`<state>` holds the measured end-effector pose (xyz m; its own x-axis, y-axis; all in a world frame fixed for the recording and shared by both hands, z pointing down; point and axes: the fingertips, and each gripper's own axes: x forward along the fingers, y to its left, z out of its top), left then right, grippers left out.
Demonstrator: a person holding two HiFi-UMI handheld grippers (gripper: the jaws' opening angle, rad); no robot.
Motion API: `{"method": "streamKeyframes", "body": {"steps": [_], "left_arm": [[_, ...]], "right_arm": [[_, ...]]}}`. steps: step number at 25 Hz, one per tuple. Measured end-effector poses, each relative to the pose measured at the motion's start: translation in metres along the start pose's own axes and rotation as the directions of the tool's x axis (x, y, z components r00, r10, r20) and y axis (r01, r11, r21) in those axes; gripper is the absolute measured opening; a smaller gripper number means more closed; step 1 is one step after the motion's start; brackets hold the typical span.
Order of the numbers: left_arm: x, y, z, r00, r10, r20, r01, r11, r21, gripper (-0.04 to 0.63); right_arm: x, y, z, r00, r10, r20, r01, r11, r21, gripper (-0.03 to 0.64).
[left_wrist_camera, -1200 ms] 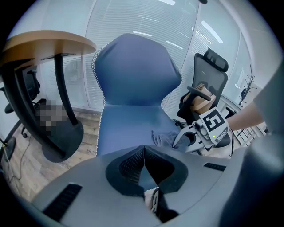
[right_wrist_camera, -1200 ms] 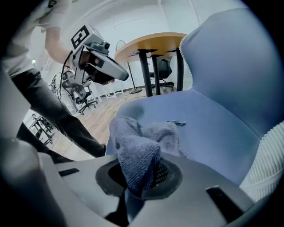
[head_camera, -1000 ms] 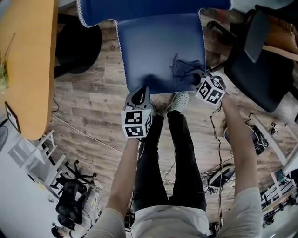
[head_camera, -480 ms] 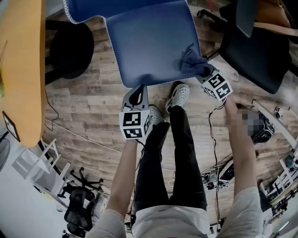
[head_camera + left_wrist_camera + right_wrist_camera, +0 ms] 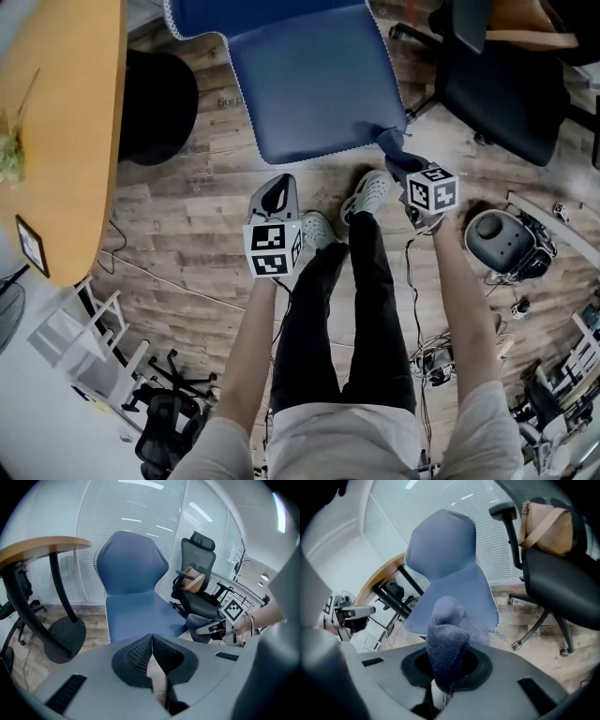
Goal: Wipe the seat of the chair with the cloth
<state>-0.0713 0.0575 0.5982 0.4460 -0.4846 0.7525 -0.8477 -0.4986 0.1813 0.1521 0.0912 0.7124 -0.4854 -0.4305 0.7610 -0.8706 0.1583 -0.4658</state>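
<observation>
Right gripper clamped cloth at seat's lower-right corner; left gripper jaws together, empty, below seat edge.

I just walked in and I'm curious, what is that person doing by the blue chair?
A person stands in front of a blue chair with a gripper in each hand. The right gripper has its jaws shut on a blue cloth, held at the front right corner of the seat, as if wiping it. The left gripper hangs above the floor in front of the seat, jaws together and holding nothing.
</observation>
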Motion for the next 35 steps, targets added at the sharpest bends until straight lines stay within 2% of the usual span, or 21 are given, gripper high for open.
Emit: {"method": "streamKeyframes", "body": {"steps": [3, 7, 12, 15, 18, 21, 25, 28, 31, 35], "left_arm": [[-0.027, 0.008, 0.005, 1.000, 0.014, 0.001, -0.014, 1.000, 0.017, 0.026], [-0.070, 0.006, 0.015, 0.999, 0.030, 0.012, -0.030, 1.000, 0.002, 0.026], [-0.130, -0.002, 0.034, 0.999, 0.050, 0.020, -0.049, 0.998, -0.050, 0.026], [-0.162, -0.014, 0.056, 0.997, 0.055, 0.051, -0.052, 0.997, -0.061, 0.027], [-0.191, -0.020, 0.077, 0.995, 0.055, 0.087, -0.050, 0.997, -0.057, 0.027], [-0.217, -0.019, 0.090, 0.991, 0.067, 0.113, -0.060, 0.996, -0.070, 0.027], [-0.242, -0.023, 0.104, 0.985, 0.090, 0.149, -0.069, 0.988, -0.140, 0.027], [-0.256, -0.027, 0.111, 0.981, 0.099, 0.164, -0.072, 0.983, -0.167, 0.027], [-0.264, -0.036, 0.125, 0.981, 0.079, 0.176, -0.052, 0.986, -0.157, 0.027], [-0.274, -0.055, 0.125, 0.991, 0.032, 0.127, -0.015, 0.991, -0.131, 0.028]], "right_arm": [[-0.023, 0.037, 0.018, 0.996, 0.020, 0.086, -0.024, 0.999, 0.045, 0.049], [-0.070, 0.092, 0.038, 0.991, 0.045, 0.129, -0.044, 0.999, -0.007, 0.049], [-0.140, 0.150, 0.065, 0.980, 0.054, 0.192, -0.049, 0.998, -0.028, 0.049], [-0.185, 0.159, 0.076, 0.975, 0.018, 0.220, -0.011, 0.999, -0.033, 0.049], [-0.217, 0.168, 0.079, 0.967, -0.041, 0.251, 0.026, 0.998, 0.065, 0.050], [-0.237, 0.192, 0.081, 0.959, -0.054, 0.279, 0.014, 0.990, 0.143, 0.050], [-0.266, 0.219, 0.090, 0.932, -0.067, 0.357, -0.005, 0.980, 0.198, 0.050], [-0.278, 0.230, 0.094, 0.922, -0.091, 0.376, 0.015, 0.979, 0.202, 0.050], [-0.285, 0.236, 0.106, 0.913, -0.103, 0.396, 0.026, 0.980, 0.196, 0.049], [-0.297, 0.255, 0.102, 0.911, -0.115, 0.396, 0.054, 0.985, 0.162, 0.049]]}}
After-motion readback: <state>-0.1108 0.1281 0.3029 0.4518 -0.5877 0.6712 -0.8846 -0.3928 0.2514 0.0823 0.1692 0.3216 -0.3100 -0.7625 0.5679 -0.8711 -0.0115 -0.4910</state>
